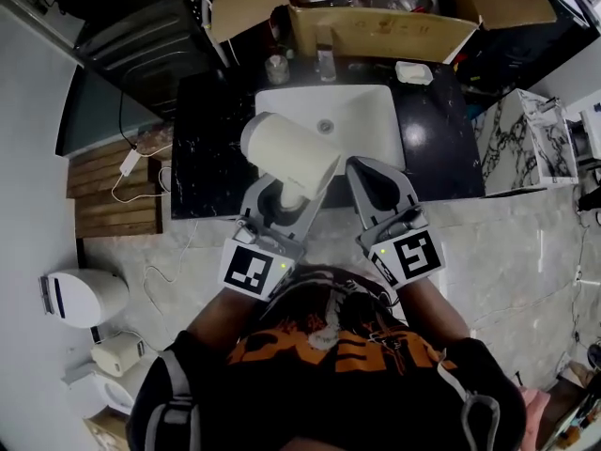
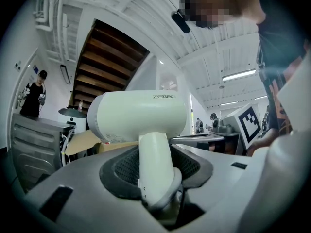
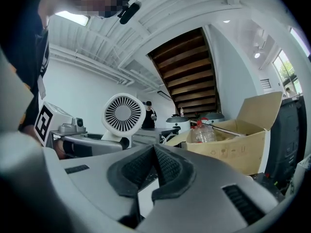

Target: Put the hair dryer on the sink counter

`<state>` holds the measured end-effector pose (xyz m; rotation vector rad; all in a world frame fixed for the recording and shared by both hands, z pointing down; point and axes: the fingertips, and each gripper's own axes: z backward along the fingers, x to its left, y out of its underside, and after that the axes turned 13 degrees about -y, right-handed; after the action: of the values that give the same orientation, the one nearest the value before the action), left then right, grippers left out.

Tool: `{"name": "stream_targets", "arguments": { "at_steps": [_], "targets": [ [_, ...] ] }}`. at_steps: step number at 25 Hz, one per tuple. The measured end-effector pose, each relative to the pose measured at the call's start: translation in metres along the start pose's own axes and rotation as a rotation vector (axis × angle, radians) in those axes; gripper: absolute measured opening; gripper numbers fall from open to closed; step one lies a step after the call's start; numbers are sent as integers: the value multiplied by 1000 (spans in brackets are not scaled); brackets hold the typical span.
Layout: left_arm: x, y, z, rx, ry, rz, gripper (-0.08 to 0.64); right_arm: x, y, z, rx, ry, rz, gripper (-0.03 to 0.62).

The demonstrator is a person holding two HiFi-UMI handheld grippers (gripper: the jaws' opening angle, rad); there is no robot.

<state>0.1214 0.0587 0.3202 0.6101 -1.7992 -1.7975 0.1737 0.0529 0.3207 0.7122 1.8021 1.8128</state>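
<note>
The cream hair dryer (image 1: 286,150) hangs over the front edge of the white basin (image 1: 366,120), which is set in the black marble sink counter (image 1: 208,148). My left gripper (image 1: 282,200) is shut on its handle, with the barrel lying sideways above the jaws. In the left gripper view the handle (image 2: 155,164) stands pinched between the dark pads and the barrel (image 2: 141,114) fills the middle. My right gripper (image 1: 368,167) is beside the dryer on its right, shut and empty; its pads (image 3: 167,166) meet. The dryer's round rear grille (image 3: 123,113) shows in the right gripper view.
An open cardboard box (image 1: 376,28) with bottles stands behind the sink. A small bottle (image 1: 326,64), a jar (image 1: 277,68) and a white soap dish (image 1: 413,71) sit on the counter's back edge. A wooden slatted stand (image 1: 113,191) with a white cable lies left; a marble cabinet (image 1: 521,144) stands right.
</note>
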Motion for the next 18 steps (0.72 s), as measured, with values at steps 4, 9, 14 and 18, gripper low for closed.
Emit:
{"name": "stream_targets", "arguments": {
  "at_steps": [4,9,14,18],
  "targets": [
    [13,0,-13,-10,35,-5,196,-6,-1,-29,-2,8,-9,14],
    [39,0,-25,-9,37,18,196,-12,8,-57,35,5,-5,14],
    [72,5,-30,3,37,20,196,-17,10,-87,32,34,-30,14],
    [95,13,-32,15,38,20,196,-19,20,-105,61,46,-36,14]
  ]
}}
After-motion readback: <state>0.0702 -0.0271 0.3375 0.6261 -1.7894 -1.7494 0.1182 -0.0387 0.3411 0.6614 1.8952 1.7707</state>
